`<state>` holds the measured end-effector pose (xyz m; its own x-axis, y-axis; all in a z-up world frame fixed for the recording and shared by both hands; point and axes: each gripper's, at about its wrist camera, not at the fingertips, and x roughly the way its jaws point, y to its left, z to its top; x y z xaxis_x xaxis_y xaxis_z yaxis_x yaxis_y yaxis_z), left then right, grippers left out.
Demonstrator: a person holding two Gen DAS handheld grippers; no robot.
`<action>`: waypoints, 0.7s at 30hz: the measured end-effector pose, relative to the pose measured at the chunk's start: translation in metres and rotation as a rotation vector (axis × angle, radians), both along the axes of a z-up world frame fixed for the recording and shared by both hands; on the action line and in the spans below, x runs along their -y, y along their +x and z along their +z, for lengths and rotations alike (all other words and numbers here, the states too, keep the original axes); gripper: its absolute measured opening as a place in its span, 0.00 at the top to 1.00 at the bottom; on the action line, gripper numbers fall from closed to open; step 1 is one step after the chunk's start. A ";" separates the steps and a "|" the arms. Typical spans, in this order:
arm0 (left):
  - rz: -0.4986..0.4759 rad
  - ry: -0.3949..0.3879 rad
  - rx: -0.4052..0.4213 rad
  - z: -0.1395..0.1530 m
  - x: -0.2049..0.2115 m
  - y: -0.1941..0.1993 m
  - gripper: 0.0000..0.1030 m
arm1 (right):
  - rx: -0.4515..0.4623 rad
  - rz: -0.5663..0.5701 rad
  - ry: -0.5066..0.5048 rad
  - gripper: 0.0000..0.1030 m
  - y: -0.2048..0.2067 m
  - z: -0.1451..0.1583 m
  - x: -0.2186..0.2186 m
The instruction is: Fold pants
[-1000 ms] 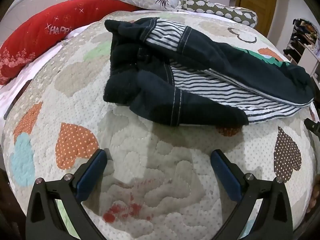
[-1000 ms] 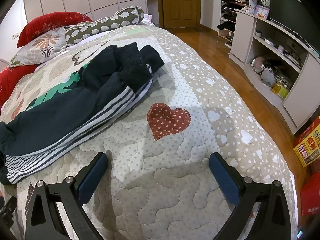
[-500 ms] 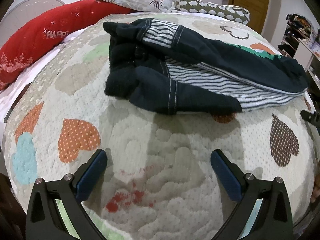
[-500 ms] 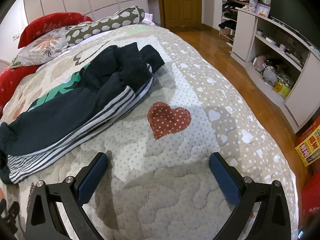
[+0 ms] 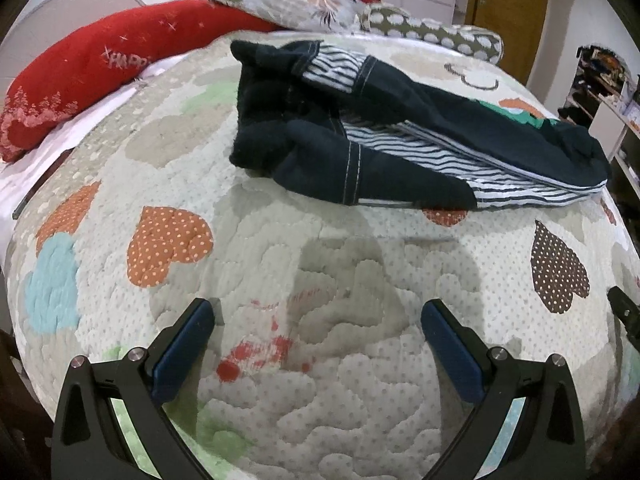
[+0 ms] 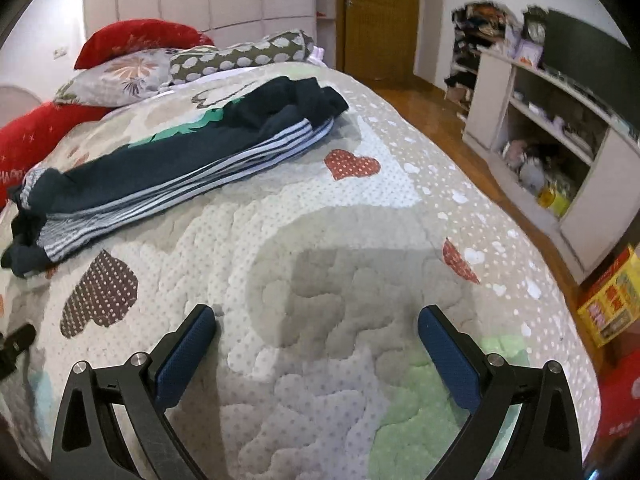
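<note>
Dark navy pants (image 5: 384, 128) with striped white panels lie crumpled across the quilted bed cover (image 5: 320, 280), waist bunched to the left, legs running right. From the right wrist view the same pants (image 6: 168, 168) stretch from far centre to the left edge. My left gripper (image 5: 318, 344) stands open above bare quilt, well short of the pants, nothing between its blue pads. My right gripper (image 6: 316, 344) is open too, over the quilt's near part, away from the pants. The tip of the other gripper shows at the right edge (image 5: 624, 312) and at the left edge (image 6: 14, 344).
Red pillows (image 5: 92, 68), a floral pillow (image 5: 296, 8) and a spotted bolster (image 5: 432, 36) line the head of the bed. Right of the bed lie wooden floor, a white shelf unit (image 6: 552, 136), a yellow box (image 6: 612, 300) and a door (image 6: 376, 16).
Both grippers have drawn back and risen from the pants, which now look farther away. The right wrist view has swung so more near quilt shows. Both stay open.
</note>
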<state>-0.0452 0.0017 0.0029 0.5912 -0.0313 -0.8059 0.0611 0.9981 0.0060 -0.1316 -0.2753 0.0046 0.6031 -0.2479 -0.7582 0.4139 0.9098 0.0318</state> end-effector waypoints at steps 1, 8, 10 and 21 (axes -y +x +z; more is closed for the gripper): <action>0.002 0.004 0.007 -0.001 0.000 0.000 0.00 | -0.015 -0.001 0.020 0.01 0.001 0.000 0.001; -0.024 0.007 -0.058 0.003 0.003 0.017 0.00 | -0.104 0.097 0.013 0.00 0.008 0.000 0.002; -0.023 -0.058 -0.077 0.009 -0.007 0.013 0.08 | -0.103 0.118 0.043 0.00 0.010 -0.001 0.008; -0.061 -0.493 -0.047 0.096 -0.055 0.049 0.40 | -0.071 0.204 0.091 0.13 0.012 0.011 0.013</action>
